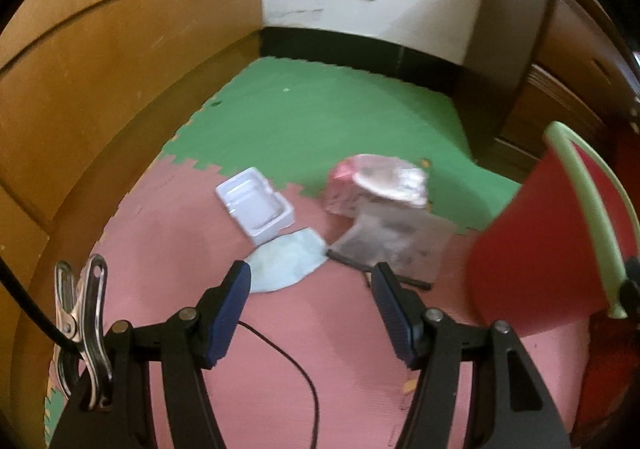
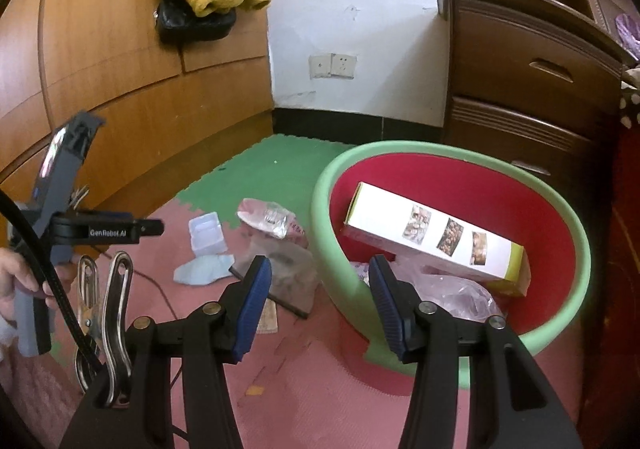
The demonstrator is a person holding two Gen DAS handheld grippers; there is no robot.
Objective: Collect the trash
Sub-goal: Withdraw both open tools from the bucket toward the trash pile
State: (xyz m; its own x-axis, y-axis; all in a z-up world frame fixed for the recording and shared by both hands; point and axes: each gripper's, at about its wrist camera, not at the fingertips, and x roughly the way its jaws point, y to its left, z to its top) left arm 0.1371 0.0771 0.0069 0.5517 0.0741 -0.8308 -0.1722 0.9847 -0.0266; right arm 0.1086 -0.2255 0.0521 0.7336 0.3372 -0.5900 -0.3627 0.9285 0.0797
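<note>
1. Here, the left tongs [image 1: 311, 276] are standing apart with nothing between them, pointing down at trash lying on the pink floor mat [image 1: 340, 349].
2. A pale blue face mask [image 1: 286, 263] is lying just beyond the left tongs, touching a white plastic tray [image 1: 256, 204] that is sitting near the seam with the green mat [image 1: 320, 117].
3. A crumpled pink wrapper [image 1: 374, 185] is resting against a clear zip bag [image 1: 394, 243], between the tray and the red basin [image 1: 536, 249].
4. The right tongs [image 2: 320, 269] are also standing apart and empty, hovering over the near rim of the basin [image 2: 320, 209].
5. Inside the basin, a white box [image 2: 436, 237] with photos is leaning tilted over crumpled clear plastic [image 2: 452, 289].
6. A hand [image 2: 20, 281] is gripping the left tool at the right wrist view's left edge.
</note>
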